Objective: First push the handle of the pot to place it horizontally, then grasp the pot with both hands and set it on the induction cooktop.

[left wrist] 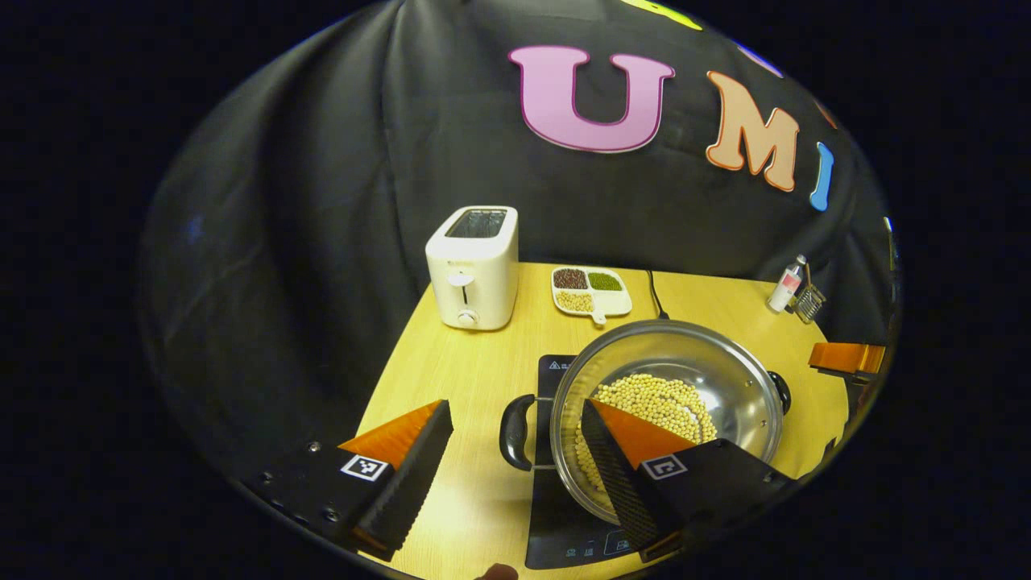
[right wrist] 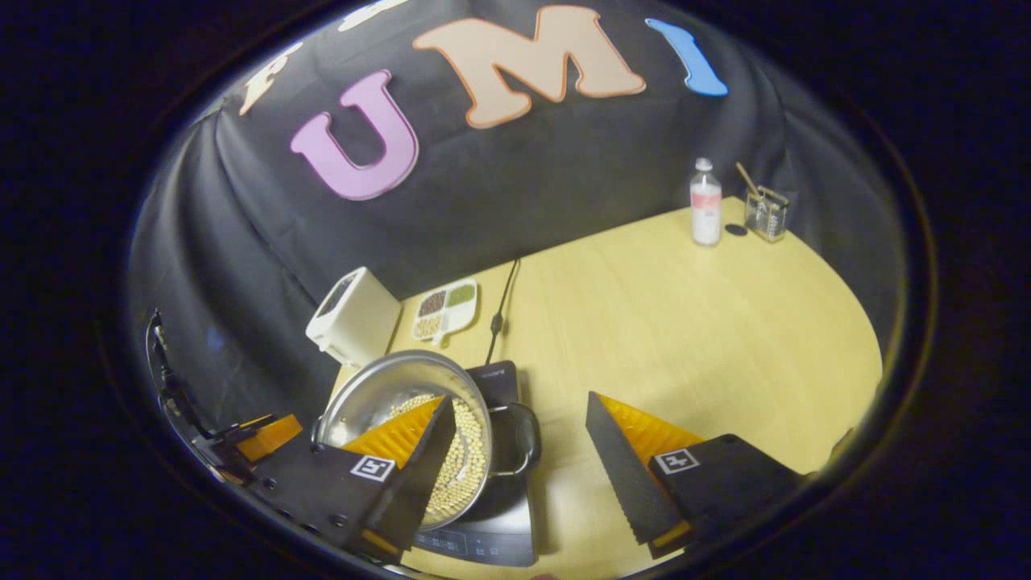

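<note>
Two grippers, left (left wrist: 515, 463) and right (right wrist: 515, 459), are hovering spread wide beside the pot (left wrist: 668, 403) sitting on the induction cooktop (left wrist: 564, 515); toaster (left wrist: 473, 266) and bean dish (left wrist: 590, 292) are standing behind, open tabletop (right wrist: 685, 322) stretching right.

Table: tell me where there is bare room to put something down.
The widest free patch of the table runs from the induction cooktop to the bottle and glass holder at the far corner. A narrower strip lies between the toaster and the cooktop's near left edge. It is crowded around the pot, bean dish and cord.
</note>
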Demonstrator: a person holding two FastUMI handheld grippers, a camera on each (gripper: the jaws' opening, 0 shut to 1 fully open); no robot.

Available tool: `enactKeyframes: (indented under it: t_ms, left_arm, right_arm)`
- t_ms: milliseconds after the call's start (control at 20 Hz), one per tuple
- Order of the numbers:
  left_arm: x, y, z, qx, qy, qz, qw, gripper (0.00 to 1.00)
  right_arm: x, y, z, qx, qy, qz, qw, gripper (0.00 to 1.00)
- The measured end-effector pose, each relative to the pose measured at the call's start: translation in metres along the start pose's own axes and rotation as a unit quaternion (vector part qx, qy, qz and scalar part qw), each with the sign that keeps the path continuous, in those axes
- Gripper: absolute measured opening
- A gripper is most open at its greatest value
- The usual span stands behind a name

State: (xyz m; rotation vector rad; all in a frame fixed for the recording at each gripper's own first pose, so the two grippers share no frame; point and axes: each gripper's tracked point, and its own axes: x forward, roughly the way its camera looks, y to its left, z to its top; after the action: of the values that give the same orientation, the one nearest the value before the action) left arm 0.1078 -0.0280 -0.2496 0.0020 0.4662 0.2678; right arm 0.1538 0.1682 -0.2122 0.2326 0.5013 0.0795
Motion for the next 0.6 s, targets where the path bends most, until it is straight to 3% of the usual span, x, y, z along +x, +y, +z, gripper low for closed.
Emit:
enactKeyframes:
  t_ms: [50, 100, 150, 350, 550, 600]
  left_arm:
    - [-0.009, -0.004, -0.002, 0.001, -0.001, 0.000, 1.000, 0.98]
    - [-0.017, -0.012, -0.003, 0.001, -0.005, -0.005, 1.000, 0.97]
    - [-0.028, -0.021, -0.004, -0.001, -0.010, -0.011, 1.000, 0.98]
    - [-0.066, -0.059, 0.003, -0.012, -0.047, -0.022, 0.999, 0.97]
    - [-0.114, -0.098, 0.024, 0.000, -0.102, 0.001, 0.995, 0.97]
    - [-0.129, -0.109, 0.032, -0.002, -0.120, 0.009, 0.993, 0.97]
  right_arm:
    - [-0.011, -0.002, 0.007, -0.005, -0.021, -0.001, 1.000, 0.92]
    - [-0.023, -0.006, 0.012, -0.009, -0.038, -0.002, 0.999, 1.00]
    - [-0.034, -0.010, 0.015, -0.012, -0.051, -0.002, 0.999, 0.92]
    - [-0.077, -0.023, 0.035, -0.030, -0.100, 0.008, 0.995, 0.92]
    - [-0.124, -0.044, 0.062, -0.050, -0.143, 0.034, 0.988, 0.92]
    - [-0.134, -0.051, 0.069, -0.063, -0.158, 0.039, 0.985, 1.00]
